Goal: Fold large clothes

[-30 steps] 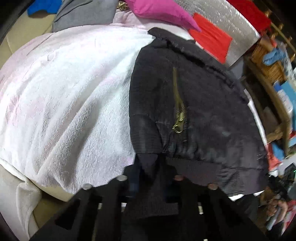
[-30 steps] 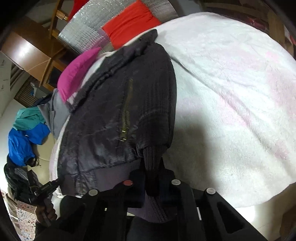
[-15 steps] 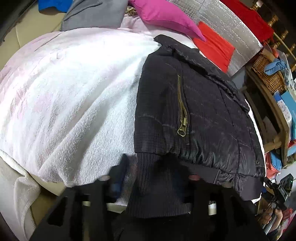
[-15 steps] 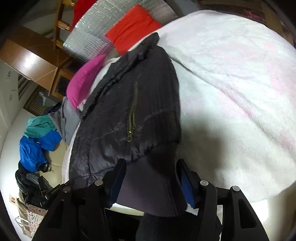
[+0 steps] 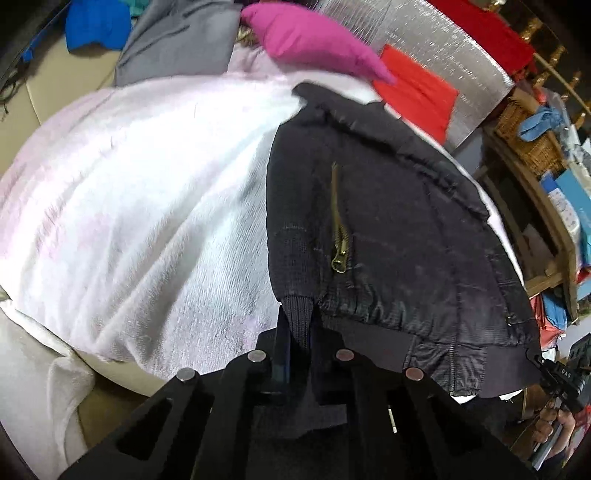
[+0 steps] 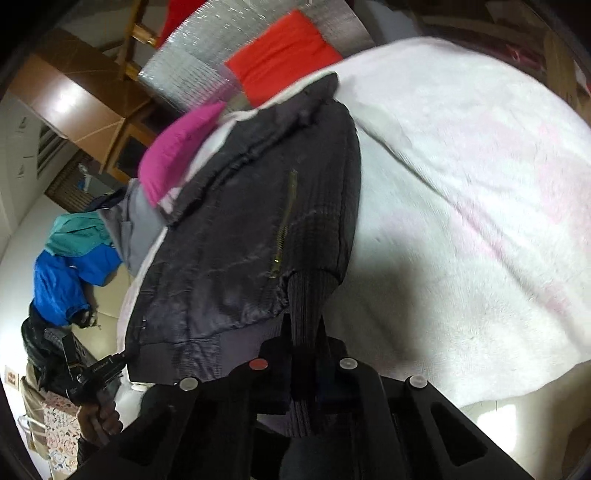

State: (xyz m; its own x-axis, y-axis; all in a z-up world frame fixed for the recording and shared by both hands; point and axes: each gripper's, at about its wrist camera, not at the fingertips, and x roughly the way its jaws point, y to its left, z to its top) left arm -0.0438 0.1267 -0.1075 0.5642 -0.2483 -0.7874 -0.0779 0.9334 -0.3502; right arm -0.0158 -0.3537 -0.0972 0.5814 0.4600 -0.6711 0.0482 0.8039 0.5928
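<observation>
A black quilted jacket (image 5: 399,236) with a brass pocket zipper (image 5: 340,236) lies folded on a white fleece blanket (image 5: 147,206). My left gripper (image 5: 299,325) is shut on a ribbed knit cuff (image 5: 295,306) at the jacket's near left corner, its jaws pinching the knit, which hangs down between them. In the right wrist view the same jacket (image 6: 229,236) lies left of centre. My right gripper (image 6: 306,332) is shut on a ribbed cuff (image 6: 308,295) at the jacket's near right corner.
A pink cushion (image 5: 310,40), a red cloth (image 5: 417,96) and a silver padded mat (image 5: 443,48) lie beyond the jacket. Grey (image 5: 177,40) and blue (image 5: 96,22) garments sit at the far left. Wooden shelves with a basket (image 5: 524,122) stand to the right. A person's hand holds a camera rig (image 6: 92,376).
Half a second ago both grippers stood open around the ribbed cuffs. Both have now closed on them again and lifted a little, pulling the cuffs up.
</observation>
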